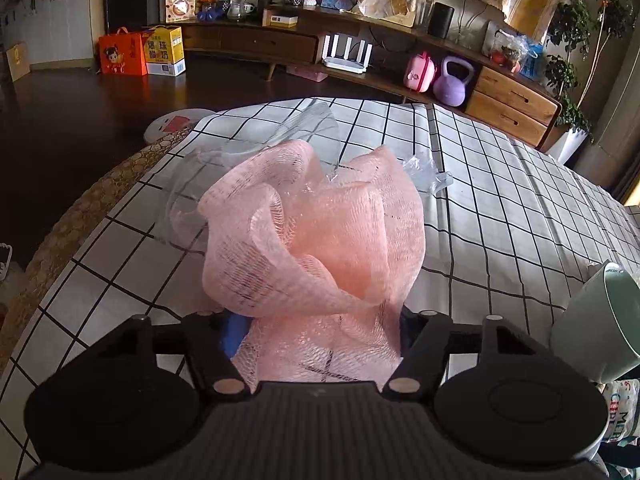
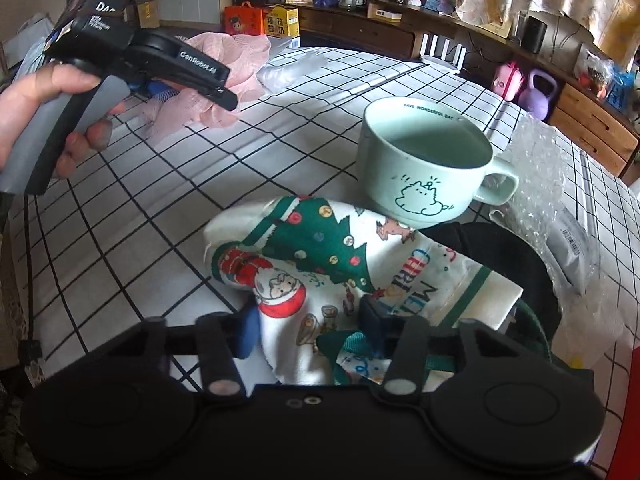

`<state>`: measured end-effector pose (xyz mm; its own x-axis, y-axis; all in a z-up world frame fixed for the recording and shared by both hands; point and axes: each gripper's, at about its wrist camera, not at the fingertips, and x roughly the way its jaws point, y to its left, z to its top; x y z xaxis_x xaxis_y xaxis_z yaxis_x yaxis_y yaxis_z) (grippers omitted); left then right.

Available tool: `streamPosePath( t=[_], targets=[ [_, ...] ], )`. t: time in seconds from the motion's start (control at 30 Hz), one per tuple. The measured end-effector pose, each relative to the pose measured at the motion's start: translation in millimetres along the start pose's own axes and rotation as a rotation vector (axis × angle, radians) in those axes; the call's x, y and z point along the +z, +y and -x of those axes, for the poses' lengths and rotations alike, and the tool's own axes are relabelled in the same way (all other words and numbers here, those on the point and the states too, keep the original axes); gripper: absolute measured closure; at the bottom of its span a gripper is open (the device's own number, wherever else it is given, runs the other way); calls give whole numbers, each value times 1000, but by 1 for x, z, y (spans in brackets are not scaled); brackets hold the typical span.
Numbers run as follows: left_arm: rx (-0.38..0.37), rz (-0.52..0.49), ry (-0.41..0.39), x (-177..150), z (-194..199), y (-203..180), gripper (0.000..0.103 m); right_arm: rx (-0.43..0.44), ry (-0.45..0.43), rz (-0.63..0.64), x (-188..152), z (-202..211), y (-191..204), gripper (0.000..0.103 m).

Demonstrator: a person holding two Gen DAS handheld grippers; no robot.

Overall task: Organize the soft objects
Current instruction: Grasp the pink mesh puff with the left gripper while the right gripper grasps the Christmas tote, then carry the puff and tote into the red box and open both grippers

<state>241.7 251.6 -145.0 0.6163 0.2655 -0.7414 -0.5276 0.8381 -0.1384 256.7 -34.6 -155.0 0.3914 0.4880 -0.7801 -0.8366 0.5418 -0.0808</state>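
Left gripper (image 1: pixel 320 336): jaws clamped on pink mesh cloth (image 1: pixel 312 232), bunched on the checked tablecloth (image 1: pixel 500 208) over clear plastic wrap (image 1: pixel 280 132). Right gripper (image 2: pixel 312 320): jaws closed on Christmas-print towel (image 2: pixel 320 256) lying just before the mint-green mug (image 2: pixel 424 164)

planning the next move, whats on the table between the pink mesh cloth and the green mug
In the right wrist view, only bare checked tablecloth lies between the pink mesh cloth and the green mug; crumpled clear plastic sits just behind that stretch.
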Motion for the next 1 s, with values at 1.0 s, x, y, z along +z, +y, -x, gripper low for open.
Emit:
streamPosePath(
  t=[1.0],
  targets=[
    [-188, 89, -106, -12, 87, 3, 79, -23, -212, -299, -27, 144, -30, 83]
  ],
)
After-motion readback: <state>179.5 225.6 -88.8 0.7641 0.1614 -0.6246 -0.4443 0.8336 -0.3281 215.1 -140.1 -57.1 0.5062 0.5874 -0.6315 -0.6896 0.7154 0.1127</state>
